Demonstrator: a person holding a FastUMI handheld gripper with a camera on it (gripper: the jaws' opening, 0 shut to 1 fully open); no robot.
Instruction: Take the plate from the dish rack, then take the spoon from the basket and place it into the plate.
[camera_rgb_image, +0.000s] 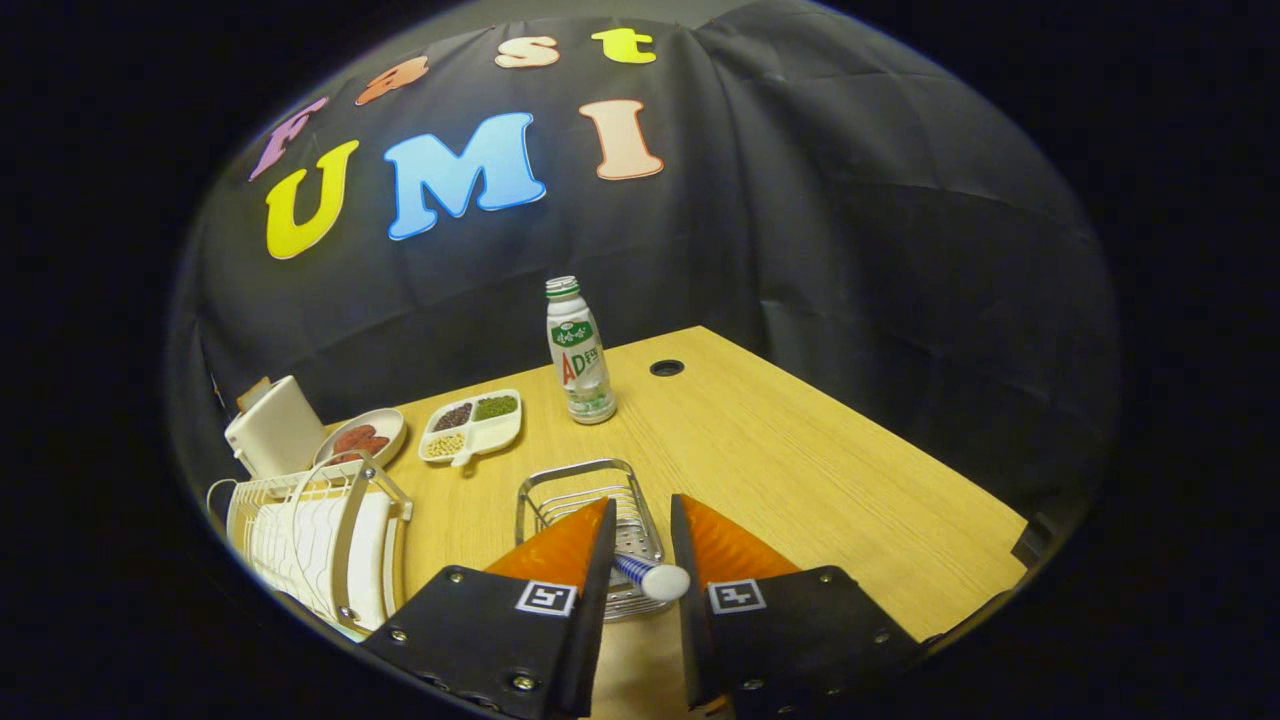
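Gripper view looks across a wooden bench (800, 470) backed by black cloth. Low in the view, the gripper (640, 540) has its two fingers parted over a wire basket (585, 500), and between them lies the spoon (650, 577), its striped handle ending in a rounded white tip that points toward the camera. A gap shows on both sides of the handle, so the fingers straddle it and neither presses on it; the gripper is released, grasping nothing. The spoon's bowl end is hidden behind the fingers, and whether the handle rests on the basket's rim I cannot tell. Toward the bench's left edge stands a white dish rack (310, 540), with the plate (372, 560) upright in its slots. Beyond the rack, near the far-left corner, sit a white box-like appliance (275, 430), a round dish (362, 437) holding something reddish-brown, and a divided tray (472, 423) of grains or beans. A drink bottle (580, 355) stands upright close to the far edge, with a cable hole (667, 367) in the bench top just beside it.
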